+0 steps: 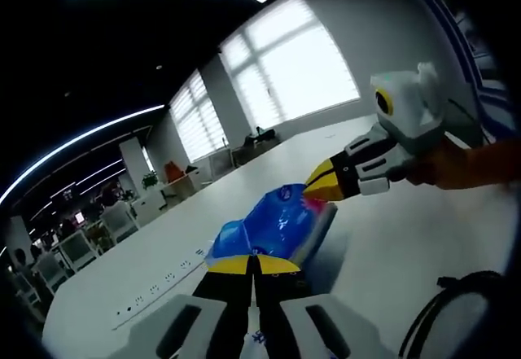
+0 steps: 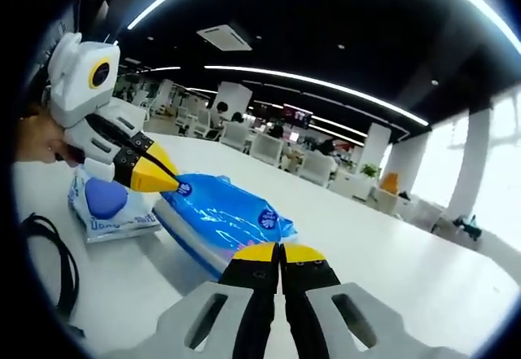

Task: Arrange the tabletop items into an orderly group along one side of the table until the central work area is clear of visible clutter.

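while both your claws sit pinched narrow, left gripper (image 1: 252, 263) and right gripper (image 2: 279, 253) at opposite ends of the blue pack (image 2: 220, 212) mid-desk (image 2: 391, 278), expect soft, slippery film; grip its sealed edge.

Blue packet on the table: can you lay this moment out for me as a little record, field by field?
Item: blue packet, a glossy plastic pack lying flat on the white table
Neighbour: a smaller white and blue pack beside it
Left hand-held gripper: jaws together at one end of the blue packet; whether they pinch it cannot be told
Right hand-held gripper: jaws together at the opposite end, grip equally unclear
Also on table: black cable and a row of sockets
Setting: open office with large windows
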`<state>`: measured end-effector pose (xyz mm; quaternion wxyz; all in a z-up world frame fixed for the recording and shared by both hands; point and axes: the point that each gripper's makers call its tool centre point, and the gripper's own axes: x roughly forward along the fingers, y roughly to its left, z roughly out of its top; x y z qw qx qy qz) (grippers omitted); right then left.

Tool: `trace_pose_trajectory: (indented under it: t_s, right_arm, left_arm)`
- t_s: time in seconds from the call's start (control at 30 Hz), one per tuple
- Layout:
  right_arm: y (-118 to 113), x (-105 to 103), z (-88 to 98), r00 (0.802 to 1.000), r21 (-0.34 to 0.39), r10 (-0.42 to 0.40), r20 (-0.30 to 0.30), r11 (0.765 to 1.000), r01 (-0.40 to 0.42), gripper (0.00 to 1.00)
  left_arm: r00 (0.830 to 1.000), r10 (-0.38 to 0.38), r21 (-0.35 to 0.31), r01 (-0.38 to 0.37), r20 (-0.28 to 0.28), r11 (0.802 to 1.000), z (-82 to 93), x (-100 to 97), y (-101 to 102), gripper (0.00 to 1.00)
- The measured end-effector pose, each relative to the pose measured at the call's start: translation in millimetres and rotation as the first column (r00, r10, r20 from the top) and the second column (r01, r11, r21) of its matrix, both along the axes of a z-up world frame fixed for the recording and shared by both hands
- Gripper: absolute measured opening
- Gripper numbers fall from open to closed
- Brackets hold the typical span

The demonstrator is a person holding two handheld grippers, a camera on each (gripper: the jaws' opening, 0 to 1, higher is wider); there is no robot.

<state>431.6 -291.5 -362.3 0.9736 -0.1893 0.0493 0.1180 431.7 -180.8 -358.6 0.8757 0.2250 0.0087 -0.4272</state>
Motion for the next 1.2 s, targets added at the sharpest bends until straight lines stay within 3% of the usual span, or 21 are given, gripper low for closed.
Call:
trace_pose_trajectory:
  t_s: [0.33,0.83,1.2]
  right_arm:
    - [4,-20,2.5,1.0,-0.035,0.007,0.005,0.999,-0.007,0.0]
    - [5,-48,8.0,1.0,-0.048,0.005,0.022,0.999,-0.004,0.0]
    - [5,-57,0.7,1.0,-0.054,0.001,0.013,0.999,0.0,0.0]
  left_arm:
    - [0.999,-0.022,0.035,0.021,0.031,0.999,1.3,-18.3,1,0.0]
    - [0.999,-0.046,0.035,0.045,0.023,0.998,5.1,-41.2,1,0.0]
    - [0.998,-0.061,0.049,0.06,0.018,0.997,-1.0,-53.8,2,0.0]
